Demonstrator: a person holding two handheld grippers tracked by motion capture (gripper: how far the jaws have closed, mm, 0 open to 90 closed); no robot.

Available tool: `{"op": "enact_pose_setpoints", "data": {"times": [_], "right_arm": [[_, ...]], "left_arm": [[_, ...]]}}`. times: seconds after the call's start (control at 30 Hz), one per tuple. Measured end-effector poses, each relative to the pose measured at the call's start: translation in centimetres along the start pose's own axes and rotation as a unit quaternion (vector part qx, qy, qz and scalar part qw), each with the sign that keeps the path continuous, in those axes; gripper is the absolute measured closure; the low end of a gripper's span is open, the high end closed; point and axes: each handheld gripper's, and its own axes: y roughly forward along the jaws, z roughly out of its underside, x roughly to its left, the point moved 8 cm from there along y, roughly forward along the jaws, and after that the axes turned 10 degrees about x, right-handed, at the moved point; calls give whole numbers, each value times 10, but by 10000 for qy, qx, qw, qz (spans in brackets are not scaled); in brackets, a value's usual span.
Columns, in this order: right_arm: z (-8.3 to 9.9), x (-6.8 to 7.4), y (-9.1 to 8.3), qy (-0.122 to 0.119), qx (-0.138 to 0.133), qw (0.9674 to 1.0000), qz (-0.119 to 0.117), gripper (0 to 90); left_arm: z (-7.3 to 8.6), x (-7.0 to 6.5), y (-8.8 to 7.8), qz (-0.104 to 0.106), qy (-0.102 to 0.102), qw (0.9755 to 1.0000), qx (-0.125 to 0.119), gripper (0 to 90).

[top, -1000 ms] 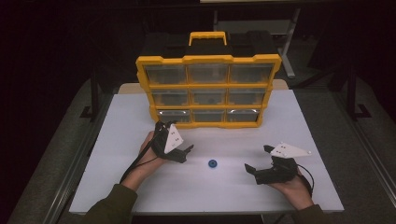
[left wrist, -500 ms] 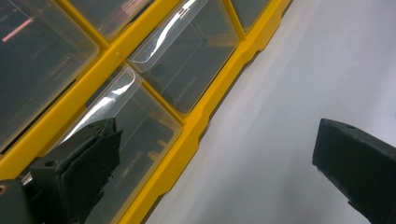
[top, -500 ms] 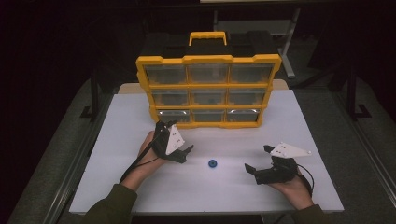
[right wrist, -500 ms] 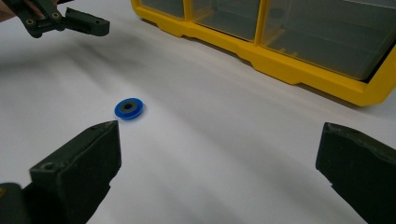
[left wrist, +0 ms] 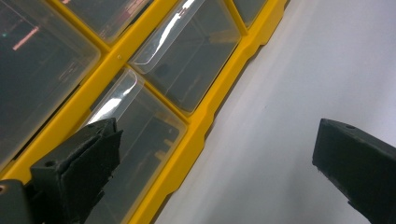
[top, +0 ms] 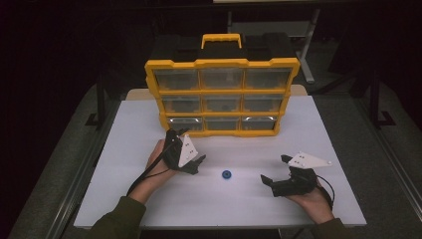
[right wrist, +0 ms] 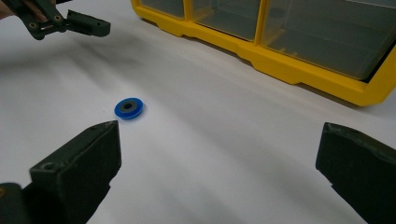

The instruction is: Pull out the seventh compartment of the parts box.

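A yellow organiser (top: 222,63) with clear drawers stands upright at the back of the white table (top: 224,209). A small blue disc with a dark centre (top: 227,175) lies flat on the table between my two grippers. My left gripper (top: 191,145) is open and held just in front of the organiser's bottom-left drawer. In the left gripper view its jaws (left wrist: 215,154) frame the lower drawers and yellow frame (left wrist: 196,135). My right gripper (top: 276,169) is open and low over the table right of the disc (right wrist: 129,107), with nothing between its jaws (right wrist: 219,158).
The organiser has a yellow carry handle (top: 221,40) on top. Its yellow base (right wrist: 299,70) runs across the right gripper view's top, where the left gripper (right wrist: 70,21) also shows at the upper left. Dark floor and a metal frame surround the table.
The left gripper has tilted up slightly toward the organiser's bottom row. The right gripper and the blue disc have stayed put.
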Motion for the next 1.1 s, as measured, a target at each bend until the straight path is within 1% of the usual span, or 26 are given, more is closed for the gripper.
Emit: {"op": "enact_pose_setpoints", "data": {"times": [0.2, 0.27, 0.33, 0.37, 0.53, 0.6, 0.67, 0.83, 1.1], "right_arm": [[0, 0, 0, 3, -8, 10000, 2, 0], [0, 0, 0, 3, -8, 10000, 6, 0], [0, 0, 0, 1, -6, 10000, 7, 0], [0, 0, 0, 9, -12, 10000, 6, 0], [0, -1, -1, 7, -15, 10000, 14, 0], [0, -1, -1, 5, -7, 10000, 13, 0], [0, 0, -1, 1, -10, 10000, 14, 0], [0, 0, 0, -2, -7, 10000, 17, 0], [0, -1, 0, 13, -6, 10000, 23, 0]], "left_arm": [[0, 1, -1, -50, 60, 10000, 10, 4], [0, 1, -1, -81, 126, 9999, 32, 4], [0, 1, -1, -96, 139, 9999, 35, 3], [0, 2, -1, -144, 177, 9997, 45, 4], [1, 3, -2, -222, 265, 9994, 95, 4], [1, 3, -2, -235, 270, 9993, 99, 4], [1, 4, -3, -283, 349, 9989, 93, 3], [2, 4, -3, -378, 511, 9978, 164, 4], [2, 5, -3, -475, 611, 9968, 193, 4]]}}
